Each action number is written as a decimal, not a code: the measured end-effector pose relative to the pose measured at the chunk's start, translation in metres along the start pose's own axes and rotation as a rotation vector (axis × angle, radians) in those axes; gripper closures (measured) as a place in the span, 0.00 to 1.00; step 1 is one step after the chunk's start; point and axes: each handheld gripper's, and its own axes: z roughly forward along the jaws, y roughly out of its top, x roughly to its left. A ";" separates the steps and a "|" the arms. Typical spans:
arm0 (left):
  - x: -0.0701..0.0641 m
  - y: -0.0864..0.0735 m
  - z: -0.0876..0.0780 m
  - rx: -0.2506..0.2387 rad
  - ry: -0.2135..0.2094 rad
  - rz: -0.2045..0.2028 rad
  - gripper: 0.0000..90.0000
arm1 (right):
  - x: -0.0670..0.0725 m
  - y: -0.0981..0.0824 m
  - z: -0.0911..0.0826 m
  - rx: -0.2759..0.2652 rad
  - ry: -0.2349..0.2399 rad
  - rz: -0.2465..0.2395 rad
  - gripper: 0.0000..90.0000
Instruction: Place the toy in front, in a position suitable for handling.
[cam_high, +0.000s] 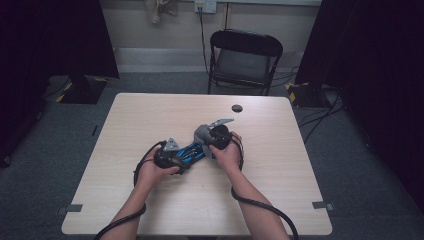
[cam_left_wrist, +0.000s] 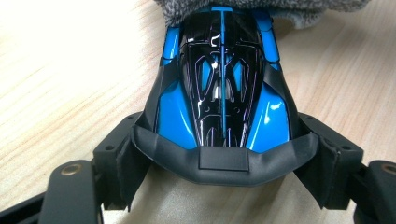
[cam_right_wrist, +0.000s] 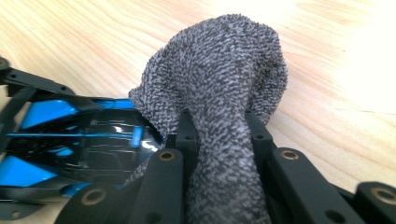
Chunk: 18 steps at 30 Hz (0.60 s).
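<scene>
A glossy blue and black toy car lies on the wooden table. My left gripper is shut on it, one jaw pressed against each flank near its black bumper. My right gripper is shut on a bunched grey terry cloth. The cloth bulges past the jaws and rests on the far end of the car. In the left gripper view the cloth covers the car's far tip. In the high view both hands meet at mid-table around the car.
A small round black thing sits on the table near its far edge. Behind the table stands a black folding chair. Dark curtains hang at both sides. A cable trails from each gripper along the forearm.
</scene>
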 end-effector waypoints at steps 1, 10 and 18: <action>0.000 0.000 0.000 0.000 0.000 0.000 0.27 | -0.002 0.000 0.000 0.000 -0.002 0.005 0.82; 0.000 0.000 0.000 -0.001 0.000 -0.001 0.27 | -0.017 -0.006 0.001 -0.003 -0.050 0.021 0.82; 0.000 0.000 0.000 -0.001 0.000 -0.001 0.27 | -0.026 -0.012 -0.016 -0.010 -0.039 0.091 0.82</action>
